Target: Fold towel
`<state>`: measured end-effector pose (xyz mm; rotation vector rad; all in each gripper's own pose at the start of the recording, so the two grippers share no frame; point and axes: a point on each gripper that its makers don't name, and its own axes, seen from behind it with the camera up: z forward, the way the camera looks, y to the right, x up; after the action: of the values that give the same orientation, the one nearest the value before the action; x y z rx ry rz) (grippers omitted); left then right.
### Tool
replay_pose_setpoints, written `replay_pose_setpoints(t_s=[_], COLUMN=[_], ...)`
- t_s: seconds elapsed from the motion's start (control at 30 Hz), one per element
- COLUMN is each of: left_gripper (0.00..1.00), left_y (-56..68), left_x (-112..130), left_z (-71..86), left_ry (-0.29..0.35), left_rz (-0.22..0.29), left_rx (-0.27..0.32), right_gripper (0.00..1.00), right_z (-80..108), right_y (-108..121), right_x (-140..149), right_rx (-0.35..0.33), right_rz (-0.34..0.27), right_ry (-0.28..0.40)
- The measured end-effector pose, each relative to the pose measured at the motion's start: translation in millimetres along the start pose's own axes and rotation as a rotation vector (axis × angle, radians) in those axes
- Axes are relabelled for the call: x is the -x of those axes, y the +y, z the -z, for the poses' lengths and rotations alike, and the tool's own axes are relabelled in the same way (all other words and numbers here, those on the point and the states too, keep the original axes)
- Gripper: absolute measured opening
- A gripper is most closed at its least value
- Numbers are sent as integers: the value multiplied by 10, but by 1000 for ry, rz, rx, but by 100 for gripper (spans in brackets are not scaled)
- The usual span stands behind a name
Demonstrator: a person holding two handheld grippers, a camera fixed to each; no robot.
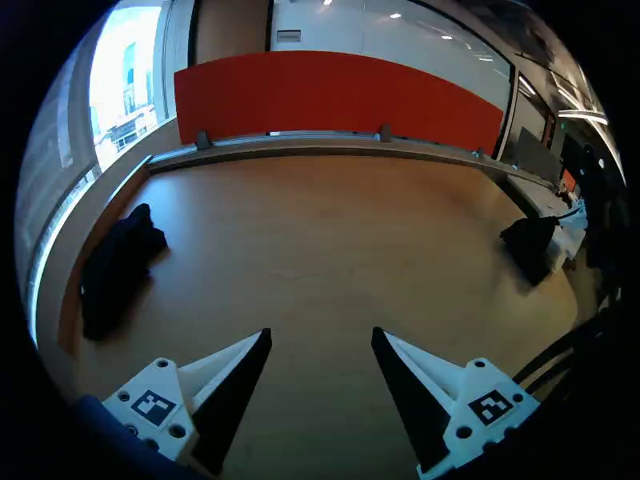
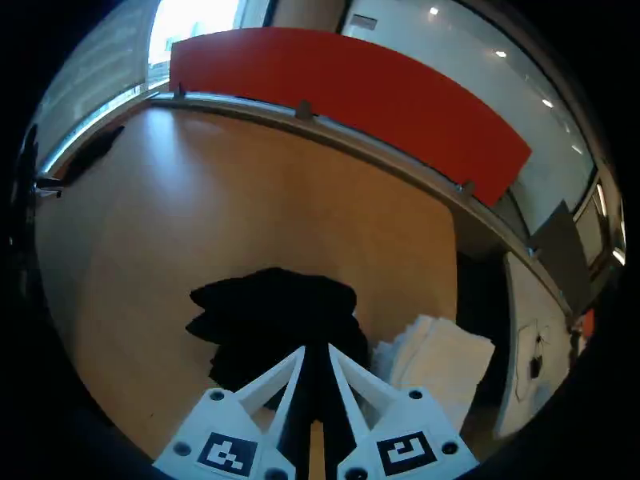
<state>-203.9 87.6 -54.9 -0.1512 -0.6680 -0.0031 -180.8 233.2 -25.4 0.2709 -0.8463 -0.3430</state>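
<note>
Right gripper view: black towel [image 2: 272, 320] lies right ahead of the right gripper [image 2: 316, 352], claws pressed close, maybe pinching it; left gripper [image 1: 320, 336] spread wide, farther off

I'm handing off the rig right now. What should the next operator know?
Left gripper: open, empty, over the wooden table.
Right gripper: fingers nearly together at the crumpled dark towel; grip unclear.
White folded stack lies beside that towel; another dark cloth sits by the window-side edge.
Done: nothing folded on the dark towel. Left: spread and fold it.
</note>
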Motion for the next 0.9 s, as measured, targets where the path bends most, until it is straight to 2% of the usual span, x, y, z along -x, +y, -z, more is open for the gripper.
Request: replay_pose_setpoints(t_s=[0.47,0.9], left_gripper=[93,93], left_y=[-16,-48], left_x=[24,3], left_z=[5,36], left_ry=[-6,-7], left_rz=[-10,-19], left_rx=[-2,-11], right_gripper=[5,5], right_z=[-150,-319], right_y=[-54,-108], right_x=[781,1106], right_rx=[17,38], right_rz=[-70,-125], right_ry=[-129,-178])
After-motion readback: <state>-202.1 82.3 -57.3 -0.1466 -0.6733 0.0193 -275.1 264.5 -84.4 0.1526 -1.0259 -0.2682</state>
